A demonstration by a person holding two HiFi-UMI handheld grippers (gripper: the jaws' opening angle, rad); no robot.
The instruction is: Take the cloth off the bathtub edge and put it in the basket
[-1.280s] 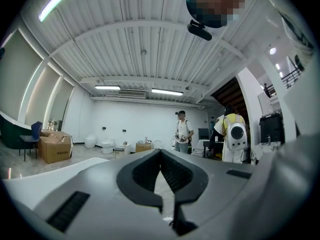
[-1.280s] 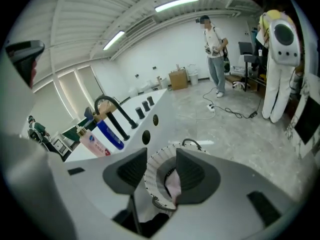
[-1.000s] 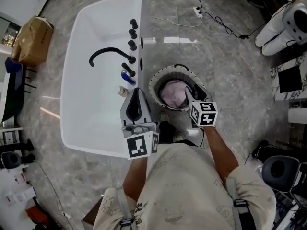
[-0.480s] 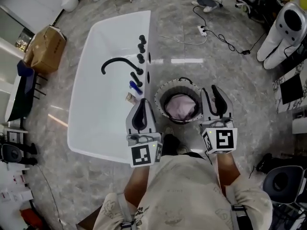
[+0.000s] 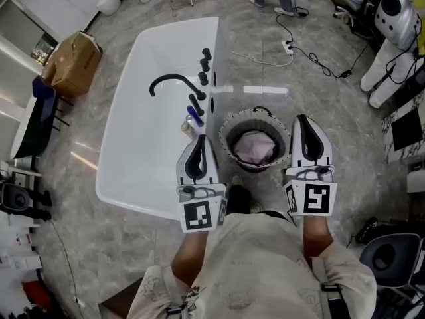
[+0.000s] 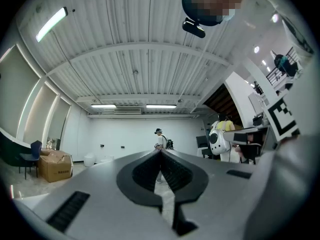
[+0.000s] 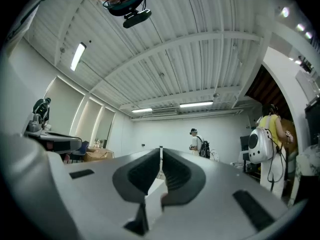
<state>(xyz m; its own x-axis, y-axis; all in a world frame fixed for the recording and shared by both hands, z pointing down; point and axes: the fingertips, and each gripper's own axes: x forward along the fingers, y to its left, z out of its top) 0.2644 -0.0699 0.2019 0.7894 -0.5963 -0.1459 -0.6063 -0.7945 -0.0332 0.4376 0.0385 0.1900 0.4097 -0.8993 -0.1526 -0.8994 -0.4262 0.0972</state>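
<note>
1. The cloth [image 5: 254,147] is pink and bunched, and it is seen lying inside the basket [image 5: 226,133], below the rim. Nothing is seen draped over that rim.
2. The basket is stood on the floor, just beside the bathtub [image 5: 136,145], next to the tub edge that carries the tap fittings [image 5: 202,78]. No cloth is seen on that edge. Only a small blue item [image 5: 193,114] is seen there, near the basket's tub side.
3. The right gripper [image 5: 303,119] is held at the basket's far-from-tub side, above rim height and pointed roughly level. Its jaws have just been closing and are now pressed together in the right gripper view [image 7: 160,149]. Nothing is caught between them.
4. The left gripper [image 5: 199,139] is held at the basket's tub side, also raised and level. Its jaws are closed on nothing in the left gripper view [image 6: 161,151].
5. Judgement: the drop is done, and only the pull-back and a final check are left.
6. For a clean finish:
   - Both grippers are best kept above and outside the basket rim, so the basket is not knocked or tipped.
   - The rim should be checked all round for a trailing corner. The near inner wall is partly hidden from the head view.
   - The jaws are best kept closed so no fabric gets snagged.
</note>
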